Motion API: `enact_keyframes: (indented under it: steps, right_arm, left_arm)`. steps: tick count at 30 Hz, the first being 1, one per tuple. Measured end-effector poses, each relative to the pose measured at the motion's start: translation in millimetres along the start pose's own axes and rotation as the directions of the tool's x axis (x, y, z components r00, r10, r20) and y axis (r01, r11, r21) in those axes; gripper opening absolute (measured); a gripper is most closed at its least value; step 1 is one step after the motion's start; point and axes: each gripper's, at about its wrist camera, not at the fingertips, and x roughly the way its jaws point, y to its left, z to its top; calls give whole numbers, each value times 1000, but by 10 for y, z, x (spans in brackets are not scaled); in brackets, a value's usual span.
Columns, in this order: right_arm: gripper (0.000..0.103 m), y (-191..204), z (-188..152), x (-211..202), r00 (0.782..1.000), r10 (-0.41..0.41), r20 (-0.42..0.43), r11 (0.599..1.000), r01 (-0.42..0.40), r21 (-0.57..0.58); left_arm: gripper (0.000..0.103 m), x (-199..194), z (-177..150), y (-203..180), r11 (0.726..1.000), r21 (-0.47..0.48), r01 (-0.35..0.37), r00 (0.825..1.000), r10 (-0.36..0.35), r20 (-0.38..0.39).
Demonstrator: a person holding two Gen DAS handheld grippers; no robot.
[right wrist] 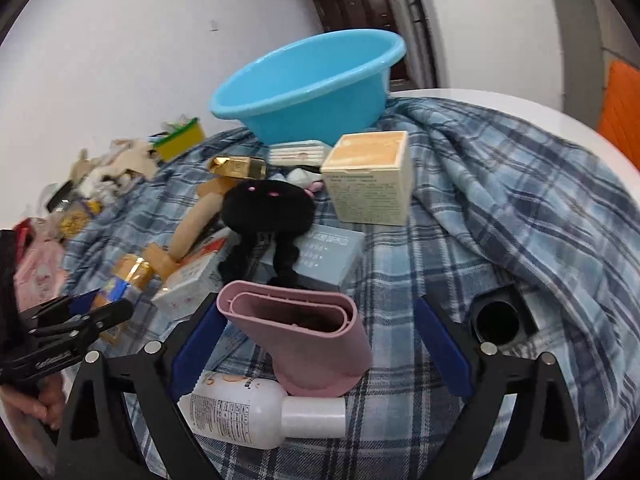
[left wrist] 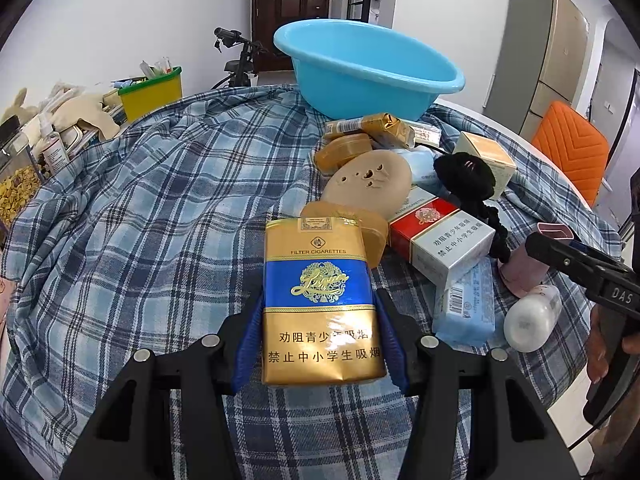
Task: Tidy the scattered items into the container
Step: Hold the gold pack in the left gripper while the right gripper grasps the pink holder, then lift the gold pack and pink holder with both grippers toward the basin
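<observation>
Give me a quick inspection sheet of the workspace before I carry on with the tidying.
Surface: table under a rumpled blue plaid cloth.
Job's things: blue basin at the far side, nothing visible inside; pile in front of it includes a red-and-white carton, black plush toy, cream box, white bottle.
Clutter: yellow bin and oddments at the far left.
Grippers: left claw shut on the gold-and-blue cigarette pack; right claw open around the pink holder, pads clear.
Cables: nothing seen.
Surroundings: dark door, orange chair, a bicycle.
</observation>
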Motion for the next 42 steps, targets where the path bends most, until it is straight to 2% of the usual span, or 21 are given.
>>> enact_keyframes:
  steps: [1, 3, 6, 7, 13, 14, 16, 17, 18, 20, 21, 23, 25, 28, 31, 33, 34, 37, 42]
  right_arm:
    - [94, 43, -21, -17, 999, -39, 1, 999, 39, 29]
    - [94, 121, -48, -50, 997, -66, 29, 996, 64, 64]
    - [94, 288, -33, -92, 976, -189, 104, 981, 184, 61]
    - [94, 333, -13, -80, 971, -214, 106, 976, 209, 56]
    - [93, 449, -50, -34, 952, -287, 111, 955, 274, 114]
    - [92, 446, -59, -48, 948, -295, 119, 952, 281, 119]
    - [70, 432, -60, -61, 947, -300, 117, 951, 287, 115]
    - [64, 433, -56, -61, 950, -292, 113, 954, 281, 104]
    - [64, 432, -50, -62, 954, -279, 109, 959, 270, 91]
    - [63, 405, -27, -57, 974, -197, 110, 979, 189, 72]
    - [63, 406, -2, -33, 983, -156, 100, 987, 153, 41]
    - [63, 433, 65, 29, 995, -71, 63, 992, 77, -100]
    - [63, 381, 127, 60, 1000, 1, 20, 986, 2, -167]
    - [63, 213, 218, 87, 996, 85, -31, 983, -89, -162]
    - [65, 142, 199, 10, 999, 32, 23, 988, -28, -154]
    - [81, 159, 130, -60, 998, 21, 66, 989, -11, -147]
    - [84, 177, 96, -87, 997, 5, 83, 989, 7, -146]
    - [85, 255, 60, -112, 995, -30, 95, 990, 43, -135]
    - [87, 263, 18, -97, 991, 56, 125, 981, -32, -191]
  left_arm:
    - [56, 1, 0, -5, 1000, 1, 0, 1000, 0, -1]
    - [56, 6, 2, -4, 1000, -1, 2, 1000, -2, -2]
    - [56, 20, -3, -5, 1000, -1, 6, 1000, -6, -6]
    - [56, 23, -6, -6, 1000, 0, 8, 1000, -8, -9]
    - [56, 23, -11, -4, 1000, 0, 22, 1000, -22, -8]
    - [56, 22, -10, -6, 1000, 0, 21, 1000, -21, -8]
    - [56, 21, -11, 0, 1000, 2, 22, 1000, -22, -10]
    - [56, 21, -9, -6, 1000, -1, 21, 1000, -21, -8]
    - [56, 22, -9, -1, 1000, -3, 22, 1000, -22, -8]
    - [56, 26, -12, 10, 1000, -7, 23, 1000, -23, -8]
    - [56, 27, -13, 11, 1000, -7, 24, 1000, -24, -9]
    - [56, 26, -11, 14, 1000, -5, 23, 1000, -23, -9]
    - [56, 26, -8, 16, 1000, -5, 24, 1000, -25, -8]
    - [56, 29, -11, 21, 1000, -6, 26, 1000, -26, -7]
    - [56, 28, -18, 11, 1000, -1, 28, 1000, -28, -10]
    - [56, 33, -16, 3, 1000, 3, 29, 1000, -29, -12]
    - [56, 35, -15, 0, 1000, 5, 29, 999, -29, -14]
    - [56, 36, -15, -4, 1000, 7, 29, 999, -29, -14]
    - [56, 27, -12, 0, 1000, 6, 24, 1000, -24, -14]
